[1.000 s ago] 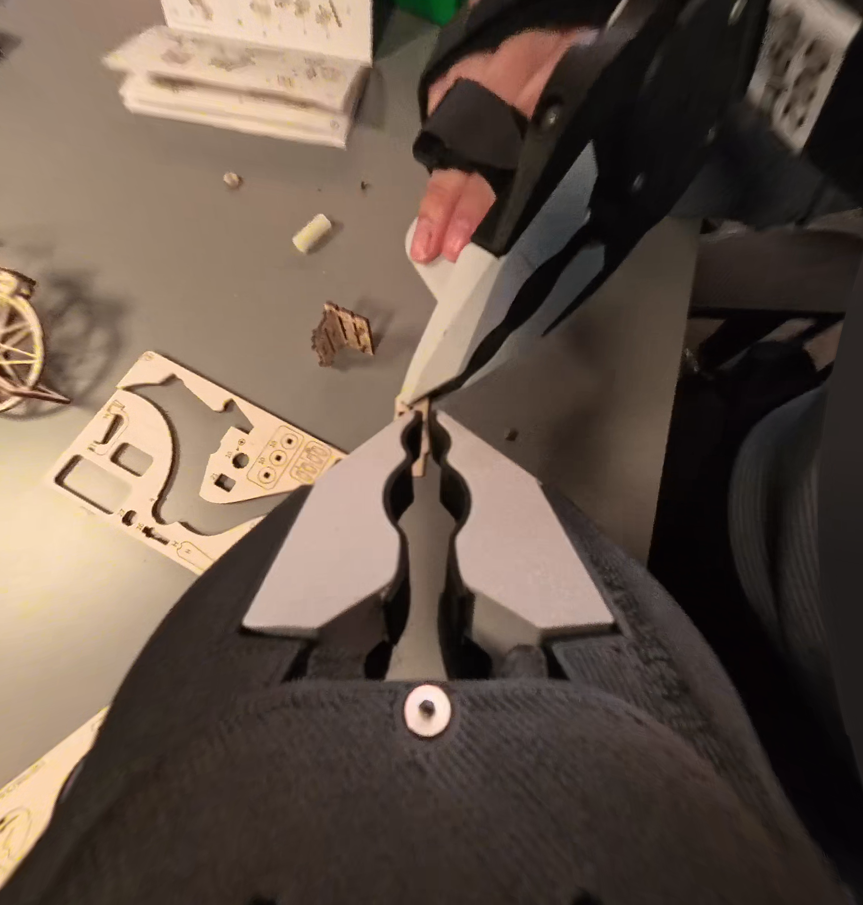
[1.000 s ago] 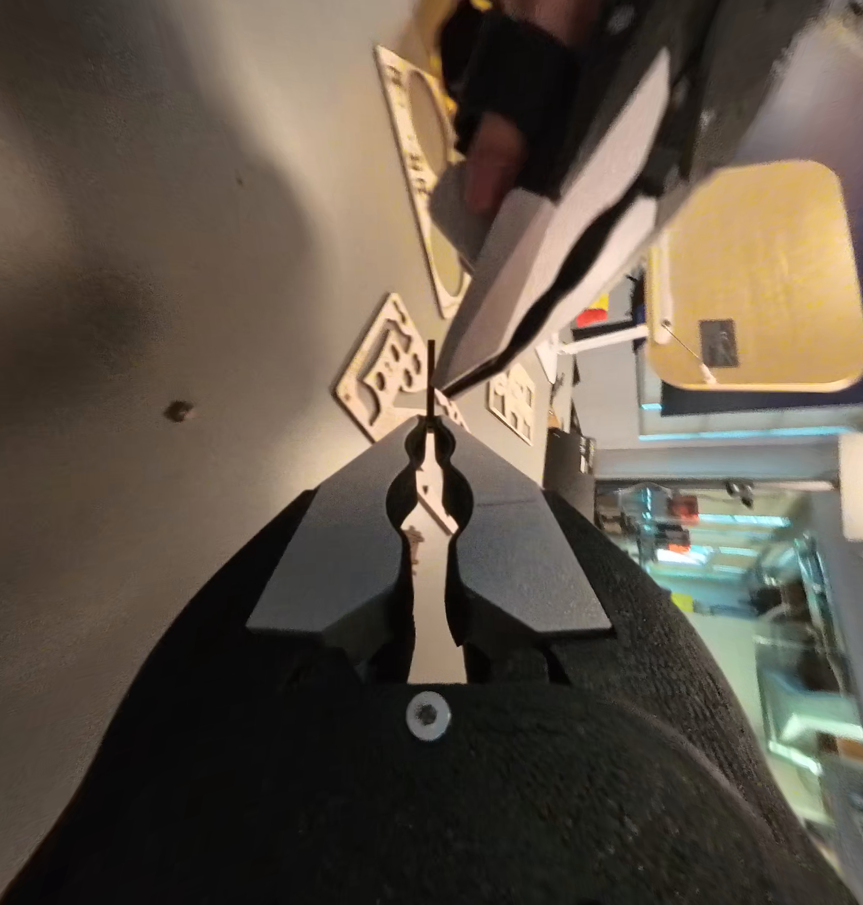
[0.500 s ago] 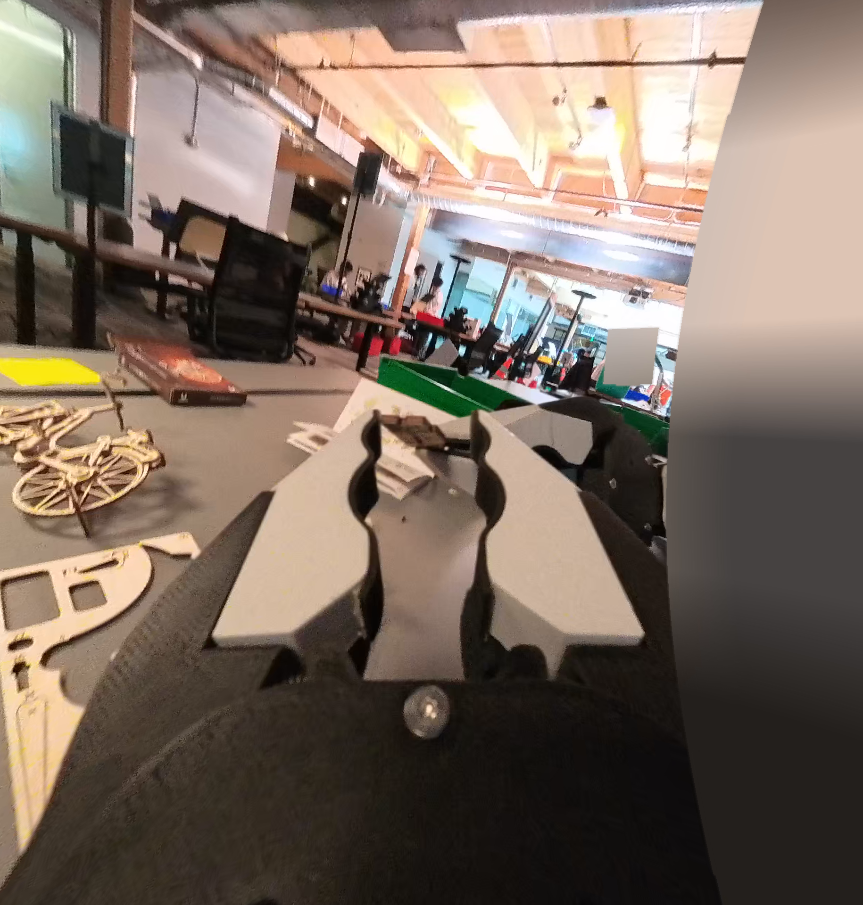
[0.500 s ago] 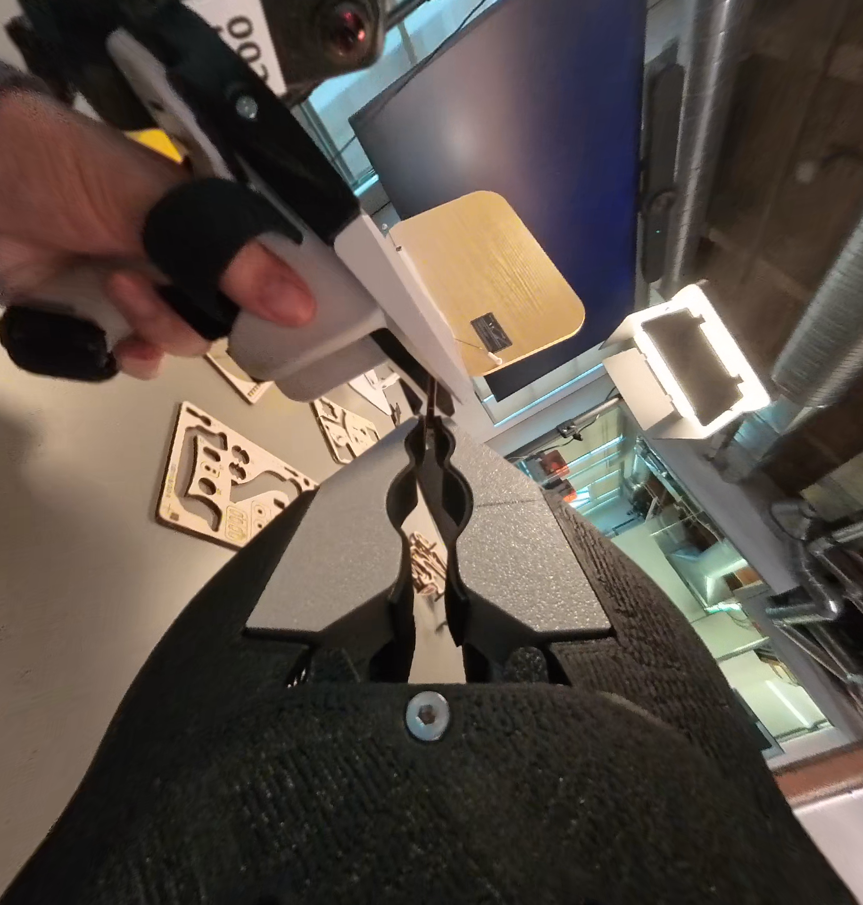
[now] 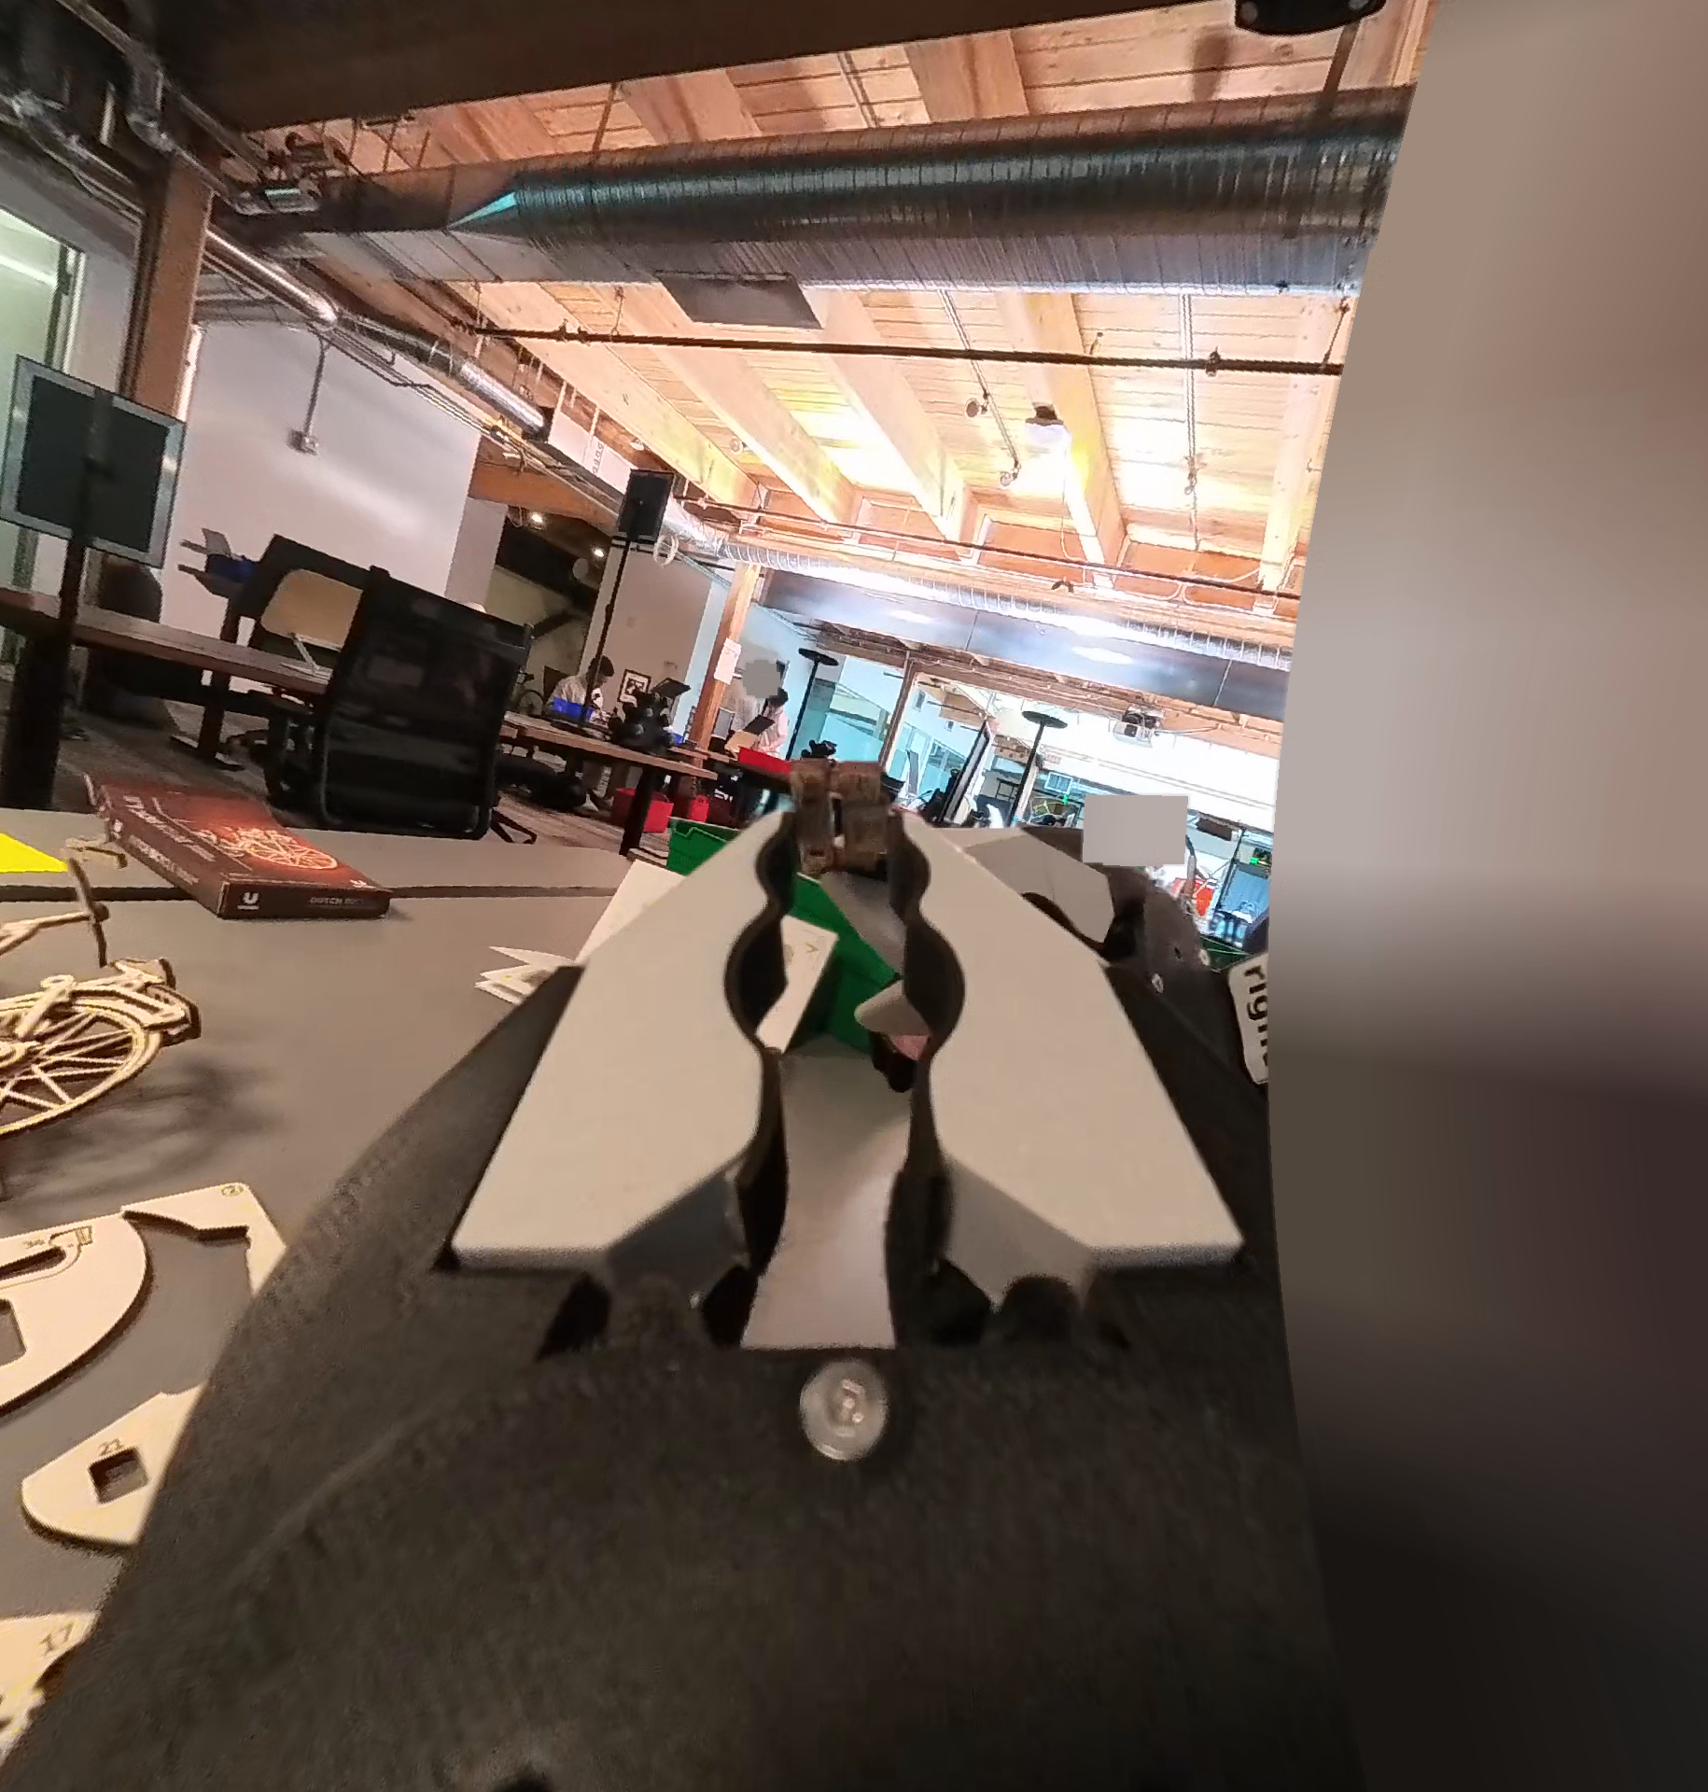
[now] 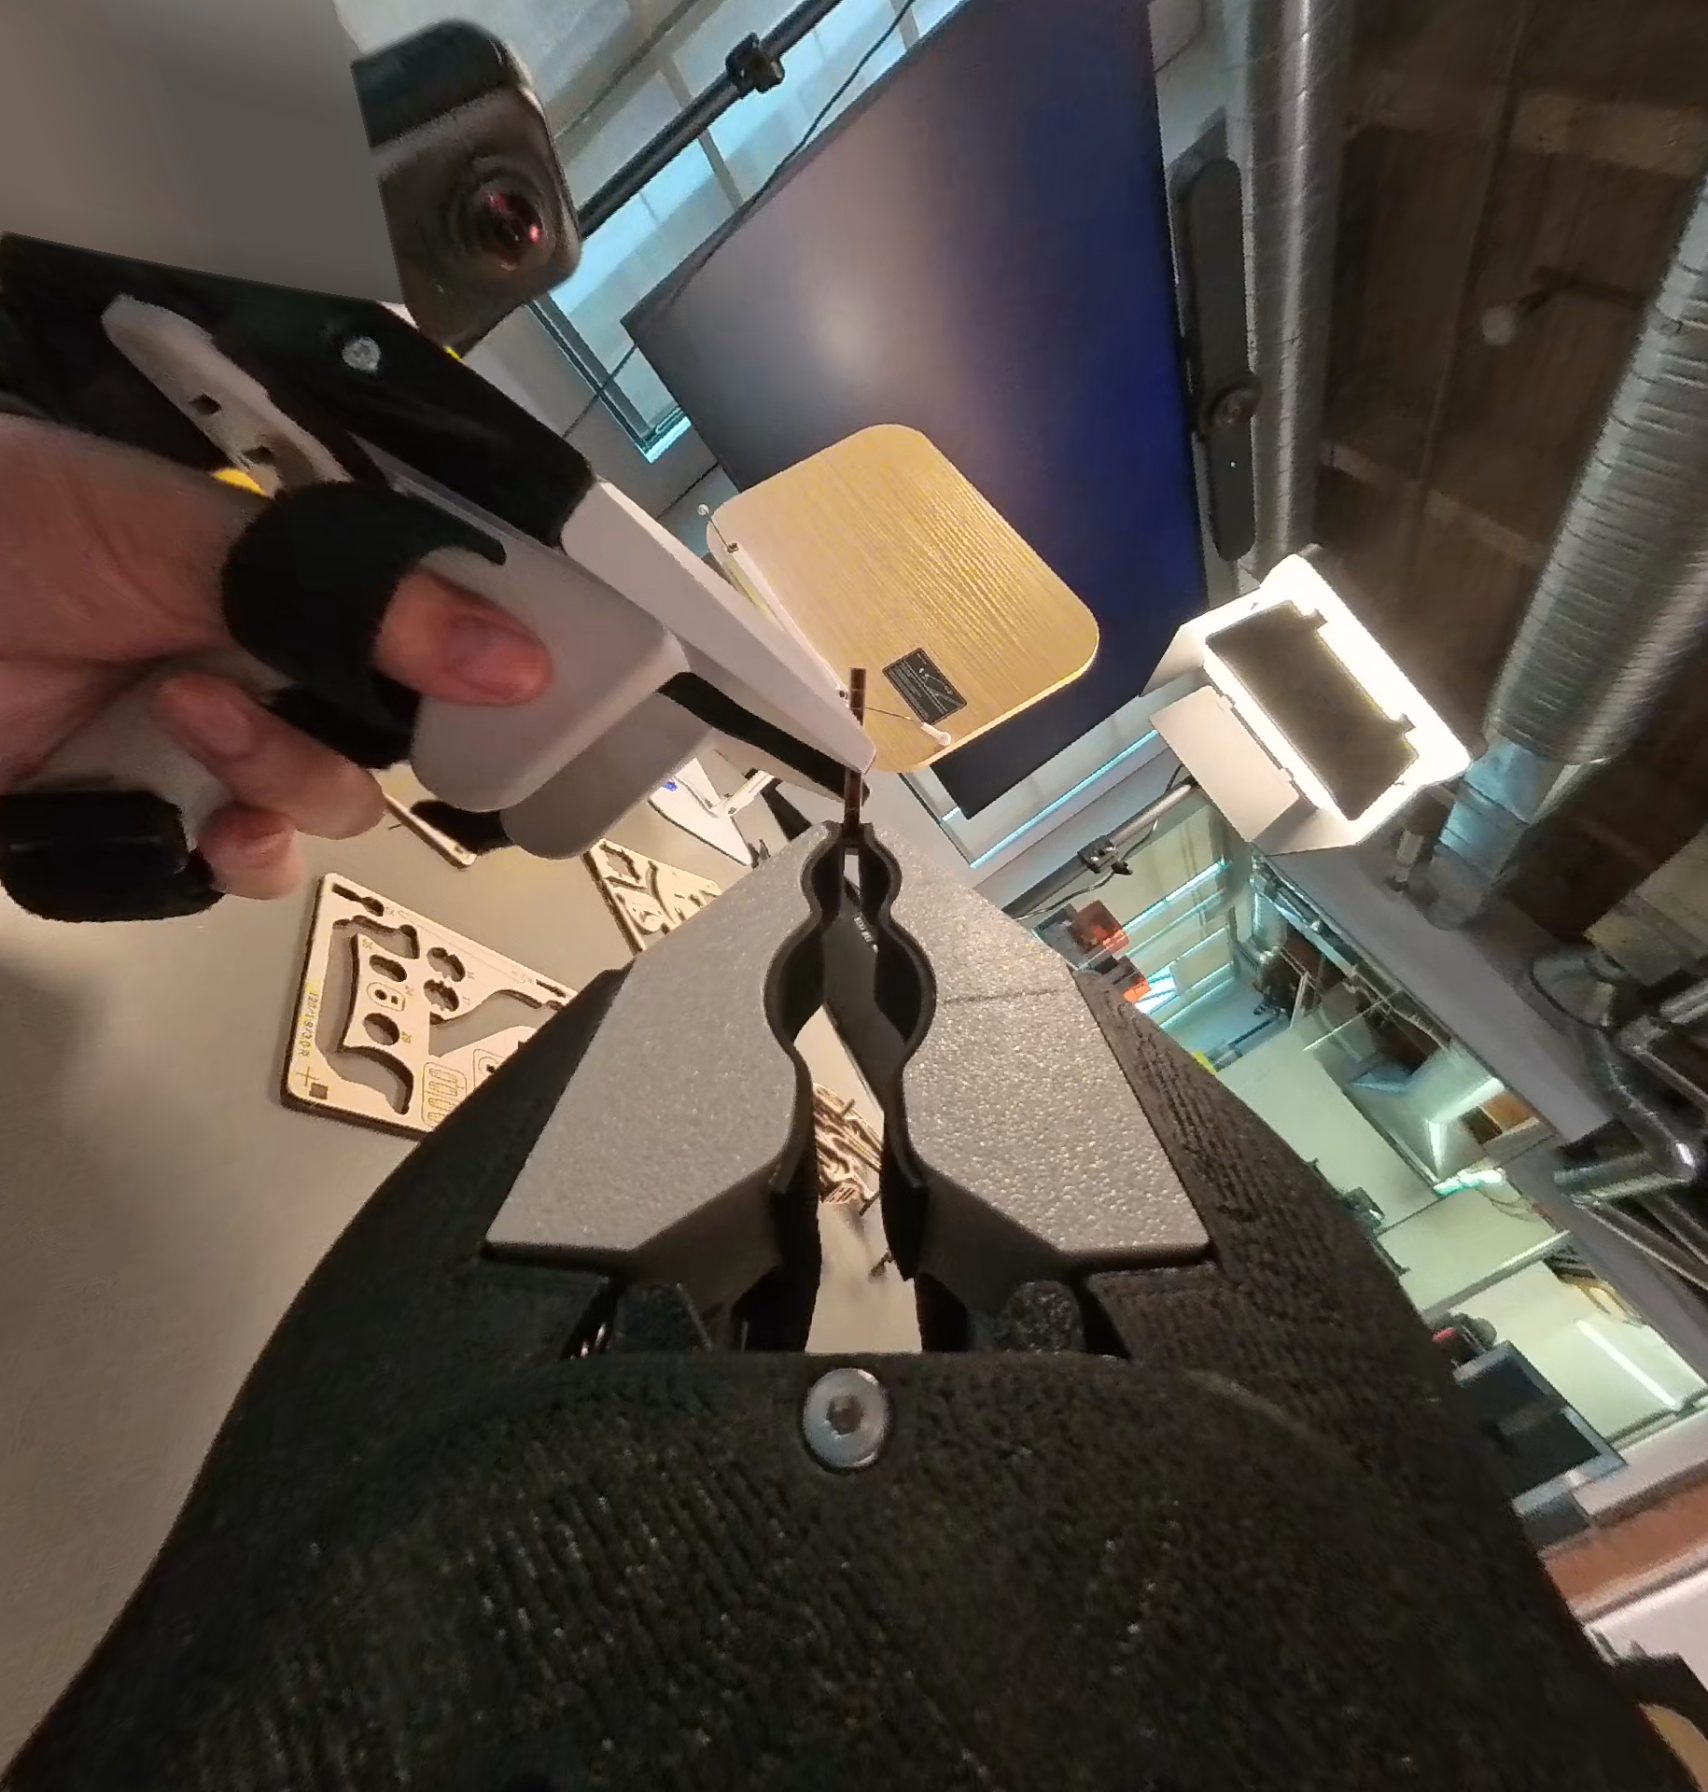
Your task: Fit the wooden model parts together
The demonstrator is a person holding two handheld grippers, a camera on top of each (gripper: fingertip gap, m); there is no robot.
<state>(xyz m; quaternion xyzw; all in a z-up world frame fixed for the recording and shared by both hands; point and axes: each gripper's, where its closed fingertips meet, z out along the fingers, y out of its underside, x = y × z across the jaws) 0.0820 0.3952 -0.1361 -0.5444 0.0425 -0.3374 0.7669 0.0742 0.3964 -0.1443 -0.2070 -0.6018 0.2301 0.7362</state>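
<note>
A finished pale wooden bicycle model (image 5: 50, 1038) stands on the grey tabletop (image 5: 365, 979), left of the left gripper (image 5: 842, 824). Beyond the bicycle lies a flat dark red box (image 5: 239, 863), and nearer than the bicycle are pale plywood sheets with cut-out shapes (image 5: 74, 1299). A green bin (image 5: 831, 931) sits beyond the bicycle to the right, partly hidden by the left gripper's grey fingers (image 5: 656, 1057).

The left gripper's jaws are nearly closed, pinching a small brown wooden model part (image 5: 840, 813) at their tips, raised above the table. In the right wrist view the right gripper (image 6: 848, 832) has its tips together on a thin dark wooden piece (image 6: 852, 776) seen edge-on, which rises to the left gripper's tip; whether the two wooden pieces are already joined cannot be told. A hand (image 6: 142, 621) holds the left gripper's handle.

Against half a second ago, the left gripper's jaws have narrowed and its part now stands upright between the tips rather than lying across them. The right gripper keeps its grip, with the left gripper's tip now directly above its own
</note>
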